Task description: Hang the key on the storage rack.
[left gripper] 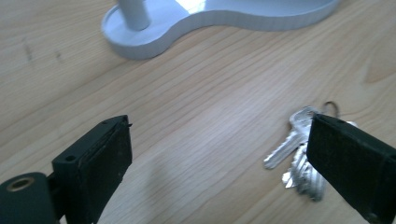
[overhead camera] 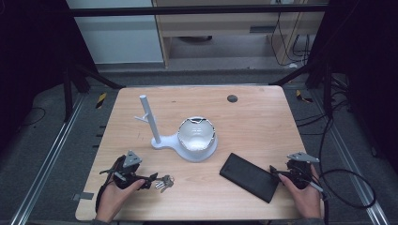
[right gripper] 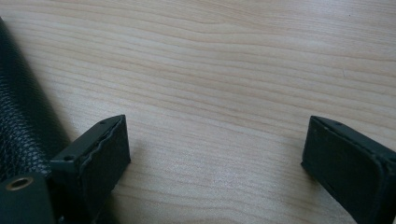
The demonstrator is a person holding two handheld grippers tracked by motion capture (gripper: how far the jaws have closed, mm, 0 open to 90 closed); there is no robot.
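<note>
The left hand-held gripper [overhead camera: 152, 177] lies low at the near left of the desk [overhead camera: 263, 122], held by the person's left hand [overhead camera: 115, 194]. Its jaws are spread wide, with nothing between them. In the left gripper view the keys [left gripper: 299, 156] lie on the wood just beside the right-hand jaw, partly hidden behind it. In the high view the keys [overhead camera: 164, 183] sit at the jaw tips.

The right hand-held gripper [overhead camera: 276, 172] rests at the near right, gripped by the right hand [overhead camera: 302, 194], jaws likewise spread over bare wood. A black wallet [overhead camera: 249, 176] of grained leather lies flat just beside it; in the right gripper view the wallet [right gripper: 21, 121] sits next to the left-hand jaw.

Mid-desk stands a white stand [overhead camera: 162, 140] with an upright post and side peg. A bowl [overhead camera: 197, 133] sits on its round base. A small dark disc [overhead camera: 232, 98] lies near the far edge.
</note>
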